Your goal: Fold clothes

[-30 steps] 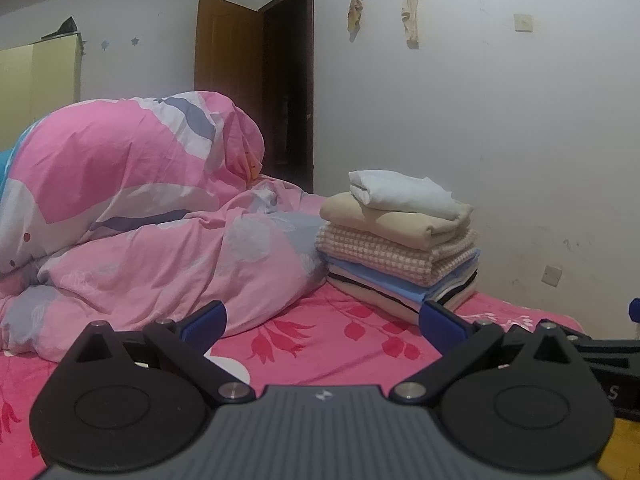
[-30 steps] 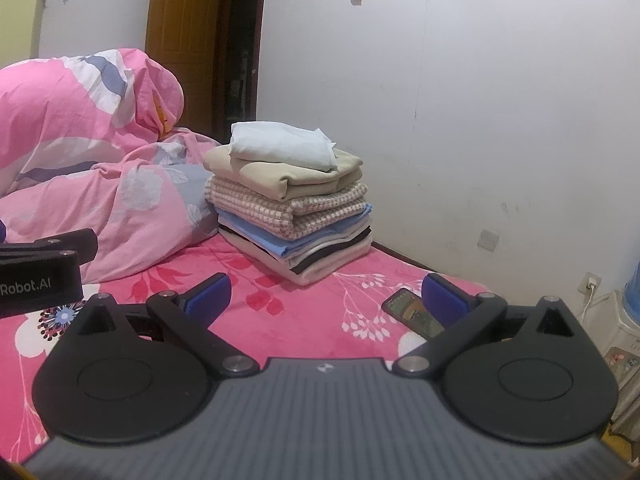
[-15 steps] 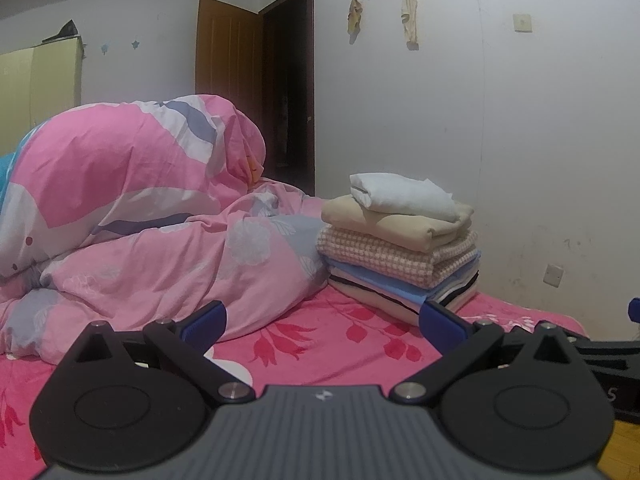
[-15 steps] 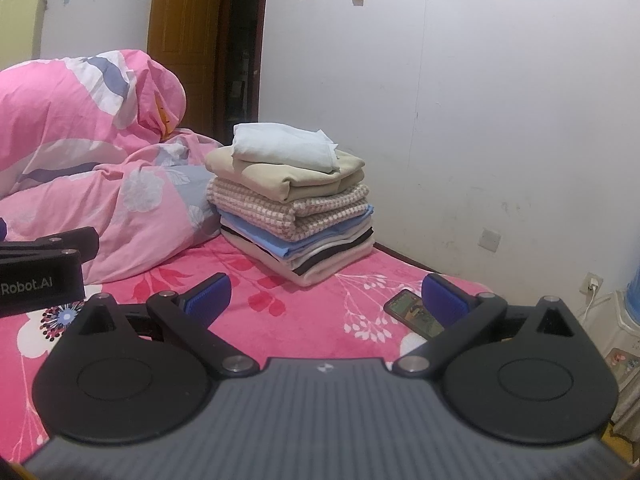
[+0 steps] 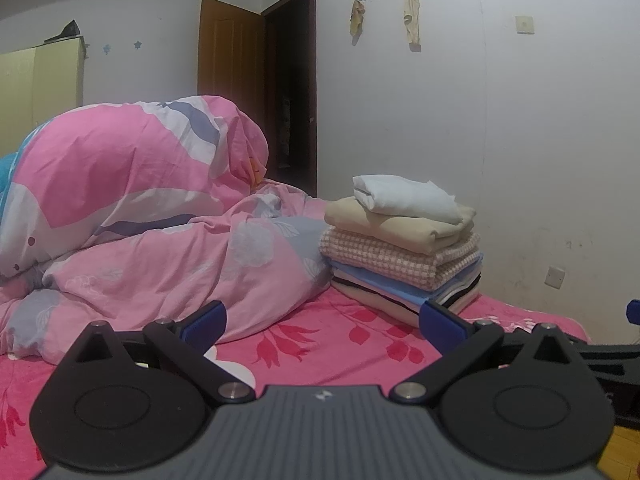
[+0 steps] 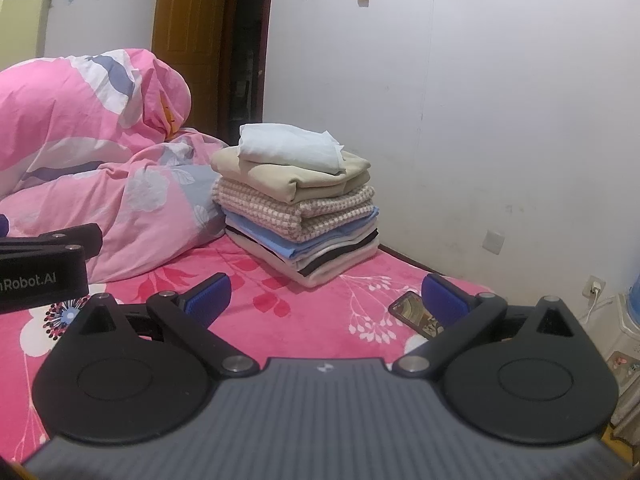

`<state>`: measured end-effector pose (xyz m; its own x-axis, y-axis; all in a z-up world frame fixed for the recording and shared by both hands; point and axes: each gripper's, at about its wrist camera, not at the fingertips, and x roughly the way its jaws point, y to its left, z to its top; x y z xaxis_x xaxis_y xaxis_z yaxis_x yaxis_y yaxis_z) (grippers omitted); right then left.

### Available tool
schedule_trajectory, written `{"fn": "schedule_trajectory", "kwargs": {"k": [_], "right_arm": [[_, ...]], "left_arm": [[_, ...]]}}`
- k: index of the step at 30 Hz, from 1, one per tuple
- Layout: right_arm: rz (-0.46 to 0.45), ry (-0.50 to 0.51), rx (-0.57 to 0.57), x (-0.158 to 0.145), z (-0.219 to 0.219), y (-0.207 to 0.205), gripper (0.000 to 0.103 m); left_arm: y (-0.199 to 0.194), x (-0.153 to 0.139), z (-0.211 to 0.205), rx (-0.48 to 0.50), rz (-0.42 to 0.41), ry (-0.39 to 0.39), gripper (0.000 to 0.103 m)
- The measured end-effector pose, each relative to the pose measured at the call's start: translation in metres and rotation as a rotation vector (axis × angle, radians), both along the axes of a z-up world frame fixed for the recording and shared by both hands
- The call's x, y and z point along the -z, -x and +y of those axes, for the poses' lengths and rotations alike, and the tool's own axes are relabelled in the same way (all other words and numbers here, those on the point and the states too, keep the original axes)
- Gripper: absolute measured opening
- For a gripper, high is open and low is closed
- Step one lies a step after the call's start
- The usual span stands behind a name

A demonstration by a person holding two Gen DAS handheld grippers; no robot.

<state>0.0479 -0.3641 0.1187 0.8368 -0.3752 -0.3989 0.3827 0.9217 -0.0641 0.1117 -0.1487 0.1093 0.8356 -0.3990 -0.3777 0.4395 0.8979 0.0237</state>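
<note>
Left gripper [image 5: 322,326]: jaws spread wide, nothing between the blue pads [image 5: 204,320]; it hovers low over the near part of the bed [image 5: 332,356]. Right gripper [image 6: 324,300]: likewise released, holding nothing, positioned over the pink floral bedcover.

Stack of folded clothes [image 5: 404,248]: sits on the far side of the bed, close to the white wall [image 5: 520,160], well apart from both grippers. From the top: a white piece [image 6: 290,148], a beige piece [image 6: 296,178], a pink-and-white checked piece [image 6: 296,210], a blue piece, then striped and cream layers at the bottom. Edges roughly aligned; the stack stands upright.

Pink quilt [image 5: 132,216]: bunched in a high heap to the left, its lower fold touching the stack's left side.

A phone [image 6: 412,312] lies flat on the bedcover to the right, partly hidden behind the right gripper's right pad. A brown door [image 5: 230,92] stands open in the far corner.
</note>
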Motion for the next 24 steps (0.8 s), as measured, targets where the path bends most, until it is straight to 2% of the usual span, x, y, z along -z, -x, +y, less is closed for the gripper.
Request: {"fn": "schedule_trajectory", "kwargs": {"k": [24], "right_arm": [[0.004,-0.003,-0.002,0.0006,0.0018,-0.0002,0.102]], "left_arm": [[0.0006,0.0020,0.0011,-0.007,0.000,0.001,0.103]]}}
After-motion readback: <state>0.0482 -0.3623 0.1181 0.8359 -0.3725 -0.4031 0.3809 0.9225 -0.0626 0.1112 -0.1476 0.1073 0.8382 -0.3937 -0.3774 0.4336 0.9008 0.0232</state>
